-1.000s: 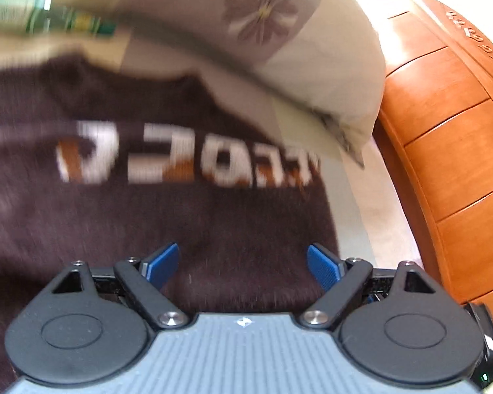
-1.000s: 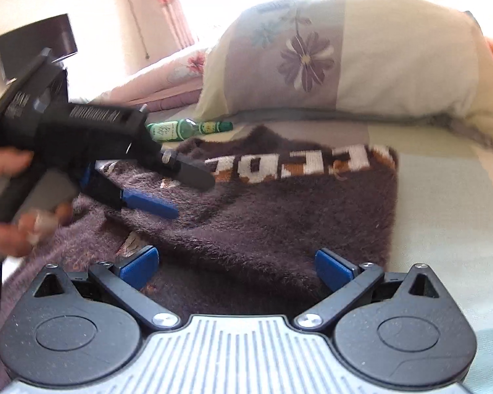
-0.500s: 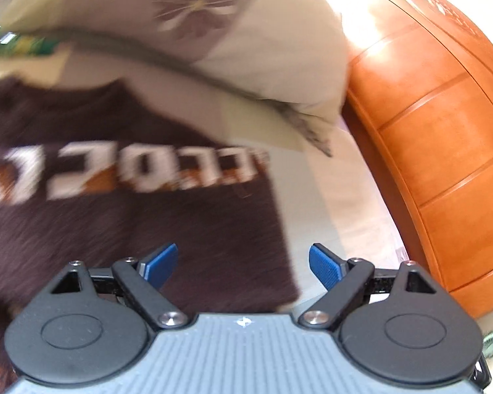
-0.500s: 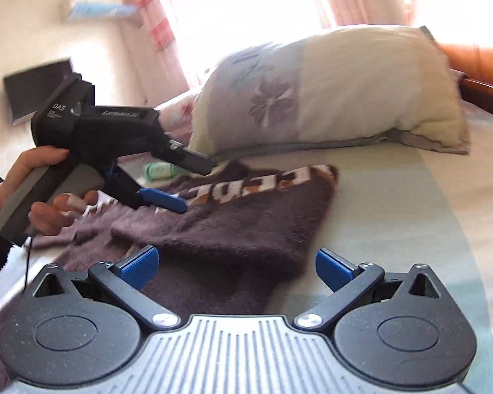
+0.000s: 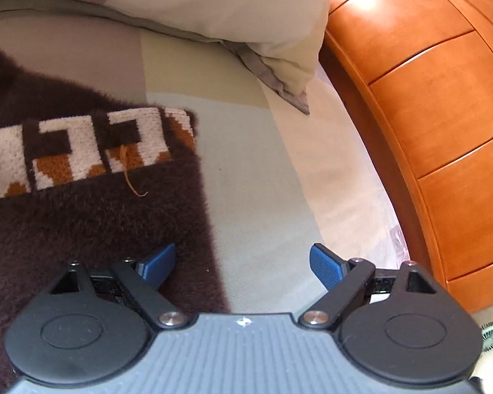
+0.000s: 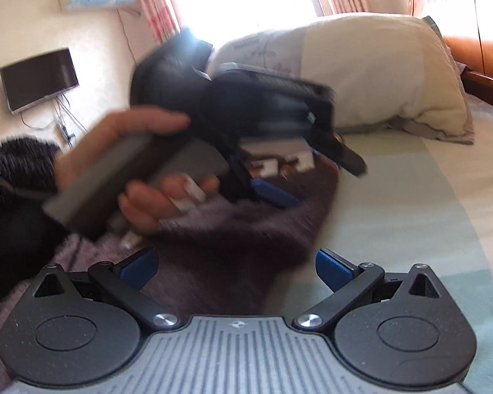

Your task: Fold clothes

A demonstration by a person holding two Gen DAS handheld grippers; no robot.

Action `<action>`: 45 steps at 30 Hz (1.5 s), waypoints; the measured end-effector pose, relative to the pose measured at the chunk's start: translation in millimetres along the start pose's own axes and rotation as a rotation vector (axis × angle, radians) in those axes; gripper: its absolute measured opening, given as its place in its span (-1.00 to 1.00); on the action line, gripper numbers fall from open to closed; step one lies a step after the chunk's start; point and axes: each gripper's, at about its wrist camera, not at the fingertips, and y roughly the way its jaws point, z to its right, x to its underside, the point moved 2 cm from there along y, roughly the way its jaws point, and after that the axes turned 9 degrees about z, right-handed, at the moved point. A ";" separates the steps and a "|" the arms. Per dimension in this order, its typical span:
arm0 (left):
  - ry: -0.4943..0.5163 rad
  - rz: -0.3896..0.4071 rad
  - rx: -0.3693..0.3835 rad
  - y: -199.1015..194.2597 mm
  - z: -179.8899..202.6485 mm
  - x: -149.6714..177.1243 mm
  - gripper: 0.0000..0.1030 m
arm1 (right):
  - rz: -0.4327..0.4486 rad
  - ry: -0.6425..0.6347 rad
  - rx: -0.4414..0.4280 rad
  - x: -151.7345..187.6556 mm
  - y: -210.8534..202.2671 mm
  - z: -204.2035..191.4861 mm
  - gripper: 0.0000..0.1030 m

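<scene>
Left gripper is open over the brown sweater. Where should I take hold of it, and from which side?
Probably the sweater's straight side edge, below the lettered band. It lies flat on the bedsheet and already sits between the open left gripper's pads. Come down from above, one pad on the knit, one on the sheet, and pinch.

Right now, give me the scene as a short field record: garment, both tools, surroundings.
garment: dark brown fuzzy sweater with a white and orange knit band, lying on the bed sheet
garment state: right edge straight; loose orange thread over the band
left tool: open, empty, over the sweater's right edge
right tool: open, empty, low over the sweater
hand: grips the left tool's handle, motion-blurred
surroundings: pillow behind the sweater; wooden headboard at right
</scene>
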 end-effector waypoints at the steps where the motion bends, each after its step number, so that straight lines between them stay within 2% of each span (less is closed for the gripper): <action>1: -0.002 0.008 0.003 -2.6 0.7 -3.2 0.70 | 0.004 0.006 0.002 -0.1 -1.7 1.9 1.00; 5: 0.024 0.101 0.003 -7.2 1.5 -16.1 0.73 | 0.029 0.063 -0.002 -3.2 -4.6 6.7 1.00; 8: 0.003 0.060 -0.035 15.9 -9.3 -12.2 0.73 | 0.032 0.056 -0.007 -3.2 -3.5 4.4 1.00; 11: 0.053 0.063 -0.037 10.1 -1.9 -8.2 0.73 | 0.016 0.026 0.014 -5.8 2.0 0.8 1.00; 13: 0.061 0.063 -0.023 -6.1 -4.1 -5.7 0.73 | 0.010 0.008 0.026 -8.9 5.0 -2.1 1.00; 18: 0.094 0.119 -0.090 -81.4 -16.6 5.5 0.73 | 0.040 0.044 0.017 -19.9 5.1 -11.9 1.00; 21: 0.100 0.148 -0.125 -123.5 -20.8 9.2 0.74 | 0.034 0.042 0.045 -20.4 8.6 -20.4 1.00; 25: 0.141 0.152 -0.207 -176.0 -39.7 40.7 0.82 | -0.014 0.003 0.088 -14.6 18.9 -33.8 1.00; 28: 0.179 0.120 -0.244 -198.1 -63.1 68.6 0.83 | -0.066 -0.010 0.113 -8.6 28.1 -43.7 1.00; 31: 0.185 0.121 -0.266 -196.5 -88.0 88.9 0.83 | -0.108 -0.003 0.101 -3.1 40.5 -51.4 1.00; 38: 0.198 0.124 -0.316 -192.7 -146.0 136.2 0.83 | -0.177 -0.093 0.125 4.0 67.3 -75.9 1.00; 45: 0.297 0.115 -0.361 -214.5 -142.9 179.7 0.89 | -0.243 -0.129 0.125 10.1 85.2 -91.8 1.00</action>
